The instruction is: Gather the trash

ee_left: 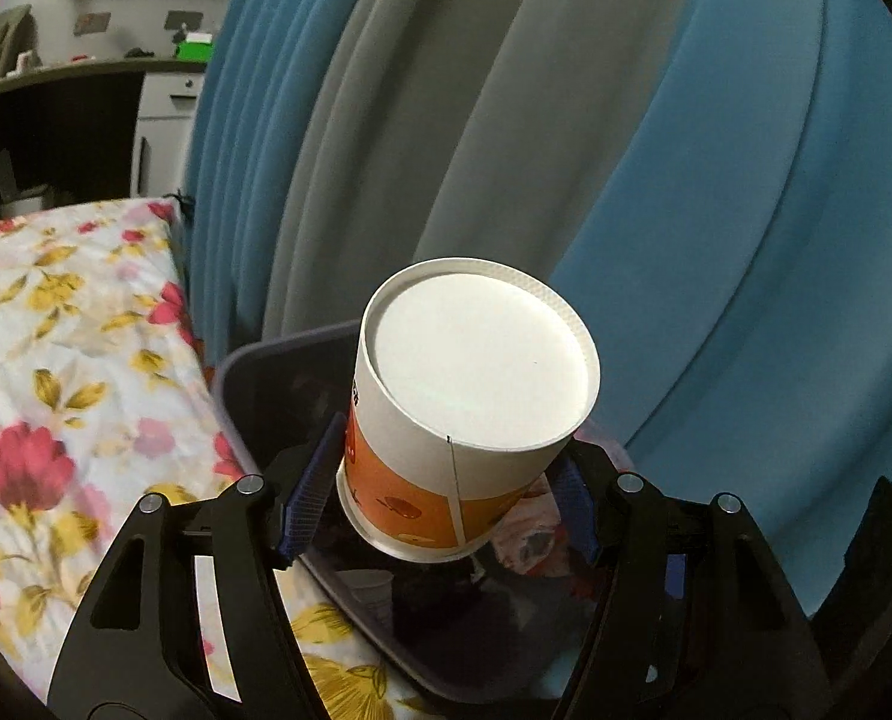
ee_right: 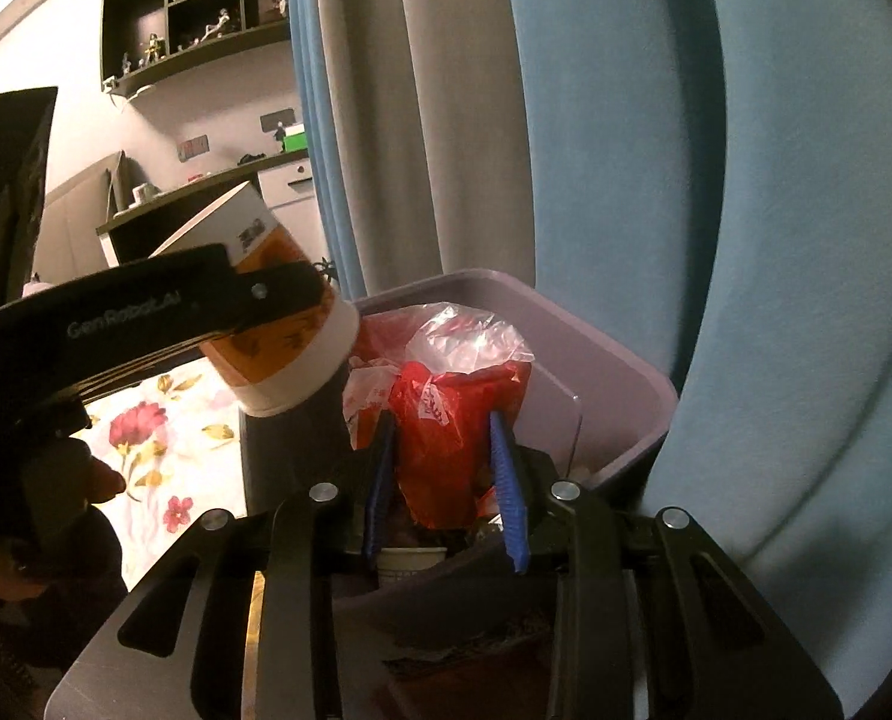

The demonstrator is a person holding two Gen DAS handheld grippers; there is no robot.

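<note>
The left gripper [ee_left: 446, 498] pinches an inverted paper cup [ee_left: 469, 414] over the bin [ee_right: 619, 372]; the right gripper [ee_right: 446, 480], at the cup's four o'clock, pinches a red plastic bag [ee_right: 451, 414]. Next, I judge: spread both jaws to drop them in.

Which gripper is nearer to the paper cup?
Left. The left gripper clamps the paper cup over the bin; the right gripper holds a red bag beside it.

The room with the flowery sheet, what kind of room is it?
Probably a bedroom. There is a bed with a floral sheet, long blue and grey curtains beside it, and wall shelves of small figurines above a desk.
</note>
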